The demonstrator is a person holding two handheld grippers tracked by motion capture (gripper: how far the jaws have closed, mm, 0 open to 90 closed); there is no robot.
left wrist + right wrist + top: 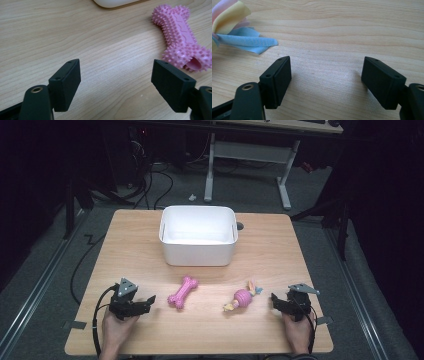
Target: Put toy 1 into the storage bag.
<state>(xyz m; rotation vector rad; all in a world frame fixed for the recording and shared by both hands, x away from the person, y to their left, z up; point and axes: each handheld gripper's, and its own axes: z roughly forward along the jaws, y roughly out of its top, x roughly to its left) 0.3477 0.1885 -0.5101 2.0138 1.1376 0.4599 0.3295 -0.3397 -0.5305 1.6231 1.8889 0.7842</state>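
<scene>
Wooden table (150,235) on grey carpet, white bin (198,235) at upper centre. Lower left: left gripper (148,303), jaws apart on nothing. Pink spiked bone (182,292) just right of it, centre-left. Pink ball toy (243,297) with cloth strips centre-right. Lower right: right gripper (274,301), jaws apart, empty.

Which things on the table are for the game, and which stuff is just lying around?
For the job:
pink bone toy
ball toy with cloth strips
white tub

Just lying about:
small white scrap on the floor
cables behind the table
</scene>
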